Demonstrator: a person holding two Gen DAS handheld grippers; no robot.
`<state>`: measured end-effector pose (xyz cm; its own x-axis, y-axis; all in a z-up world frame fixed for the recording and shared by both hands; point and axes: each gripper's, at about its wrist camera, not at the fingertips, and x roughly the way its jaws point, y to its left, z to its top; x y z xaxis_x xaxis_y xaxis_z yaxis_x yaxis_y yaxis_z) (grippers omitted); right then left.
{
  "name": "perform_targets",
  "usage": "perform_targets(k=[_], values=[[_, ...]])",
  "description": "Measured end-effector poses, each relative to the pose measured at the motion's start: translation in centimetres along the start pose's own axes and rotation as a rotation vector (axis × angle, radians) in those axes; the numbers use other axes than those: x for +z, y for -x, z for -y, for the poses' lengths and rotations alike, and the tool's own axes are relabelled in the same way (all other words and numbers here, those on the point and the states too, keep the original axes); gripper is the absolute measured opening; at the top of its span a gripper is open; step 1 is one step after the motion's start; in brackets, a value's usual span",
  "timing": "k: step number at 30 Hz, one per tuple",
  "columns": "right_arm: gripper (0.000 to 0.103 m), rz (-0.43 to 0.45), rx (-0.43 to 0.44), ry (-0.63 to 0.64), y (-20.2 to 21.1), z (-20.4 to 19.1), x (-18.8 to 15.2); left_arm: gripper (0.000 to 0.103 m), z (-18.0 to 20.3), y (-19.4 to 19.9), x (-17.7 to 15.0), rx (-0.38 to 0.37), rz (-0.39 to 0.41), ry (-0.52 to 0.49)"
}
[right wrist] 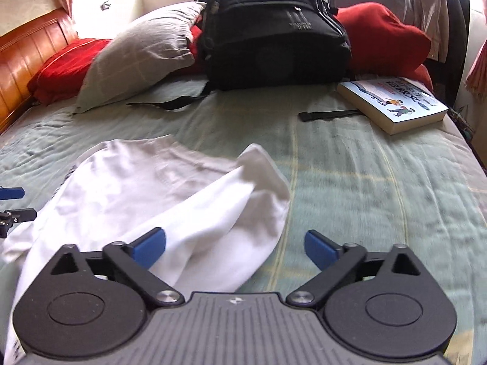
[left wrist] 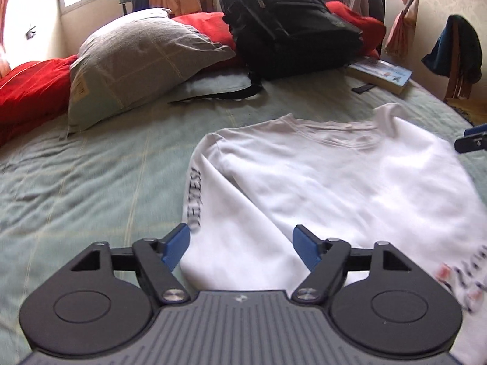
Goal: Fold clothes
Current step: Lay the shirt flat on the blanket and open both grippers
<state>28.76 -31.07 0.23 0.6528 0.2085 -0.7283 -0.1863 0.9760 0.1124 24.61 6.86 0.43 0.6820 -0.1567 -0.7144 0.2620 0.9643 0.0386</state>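
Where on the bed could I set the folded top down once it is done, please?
The widest bare stretch of green bedspread lies right of the white sweatshirt and in front of the book. Another patch lies left of the sweatshirt, in front of the grey pillow. The far end is crowded: black backpack, its straps, red cushions.

The right tool point(right wrist: 234, 248) hangs wide open above a white sweatshirt point(right wrist: 170, 194) on the green bed point(right wrist: 365, 188); backpack point(right wrist: 274, 30) and book point(right wrist: 392, 103) lie beyond.
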Motion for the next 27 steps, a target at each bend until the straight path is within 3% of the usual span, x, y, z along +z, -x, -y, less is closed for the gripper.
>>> perform_targets(k=[6,13,21,27], values=[[0.103,-0.003,0.017,-0.048,2.5,-2.3,-2.5,0.087,2.5,3.2,-3.5,0.034,0.004,-0.02],[0.103,-0.015,0.037,0.002,4.3,-5.9,-3.8,0.089,3.7,3.1,-6.6,0.073,-0.037,0.013],[0.103,-0.012,0.129,0.013,4.6,-8.4,-4.4,0.09,2.2,3.4,-6.7,0.076,0.007,0.158],[0.103,-0.021,0.152,0.005,4.2,-8.9,-4.6,0.09,0.5,1.7,-5.8,0.072,0.045,0.258]])
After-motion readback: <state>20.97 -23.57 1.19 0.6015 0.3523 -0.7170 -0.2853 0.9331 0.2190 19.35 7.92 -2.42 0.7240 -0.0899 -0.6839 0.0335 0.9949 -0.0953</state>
